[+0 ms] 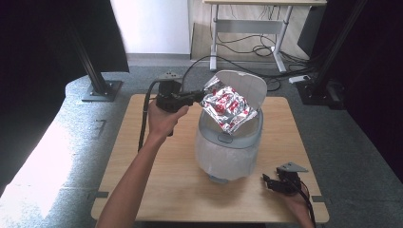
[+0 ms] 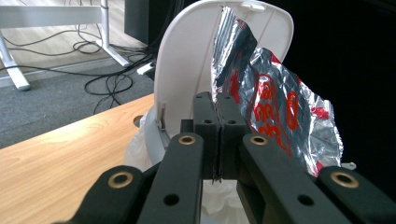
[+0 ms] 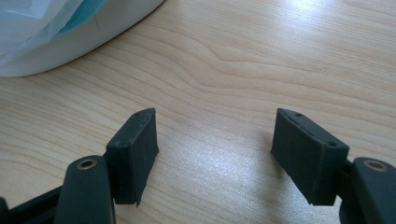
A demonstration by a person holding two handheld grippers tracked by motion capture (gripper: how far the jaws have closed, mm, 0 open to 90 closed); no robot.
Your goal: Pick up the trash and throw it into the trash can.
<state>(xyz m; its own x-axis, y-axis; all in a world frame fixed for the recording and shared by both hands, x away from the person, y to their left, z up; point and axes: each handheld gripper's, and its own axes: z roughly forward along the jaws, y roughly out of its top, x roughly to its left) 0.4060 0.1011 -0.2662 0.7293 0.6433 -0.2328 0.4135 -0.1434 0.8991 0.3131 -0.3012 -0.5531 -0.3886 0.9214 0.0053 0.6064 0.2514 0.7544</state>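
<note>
Your left gripper (image 1: pixel 197 97) is clamped on the near edge of a crinkled silver and red foil wrapper (image 1: pixel 227 107), holding it over the open mouth of the white bin (image 1: pixel 228 152) in the middle of the table (image 1: pixel 142 180). In the left gripper view the two jaws meet tight with the foil wrapper (image 2: pixel 275 116) pinched between them, and the sheet fans out to the right in front of the raised lid (image 2: pixel 187 70). From the high view, most of the wrapper hangs above the opening, leaning against the inside of the lid (image 1: pixel 247 85), with its lower corner near the front rim.

The step in hand looks like dropping the wrapper into the bin. To do it well, bring the pinched edge further over the middle of the opening and lower it a little, so the whole sheet sits inside the rim before you let go. Foil is light and stiff; released too high or too near the rim, it may catch on the lid or the plastic liner (image 2: pixel 140 144) and slide out onto the table. Open the jaws fully, then pull back to the left.

Your right gripper (image 1: pixel 280 183) rests at the near right of the table, its jaws apart with nothing but bare wood between them (image 3: pixel 215 154), just beside the base of the bin (image 3: pixel 70 42). Keep it there.
</note>
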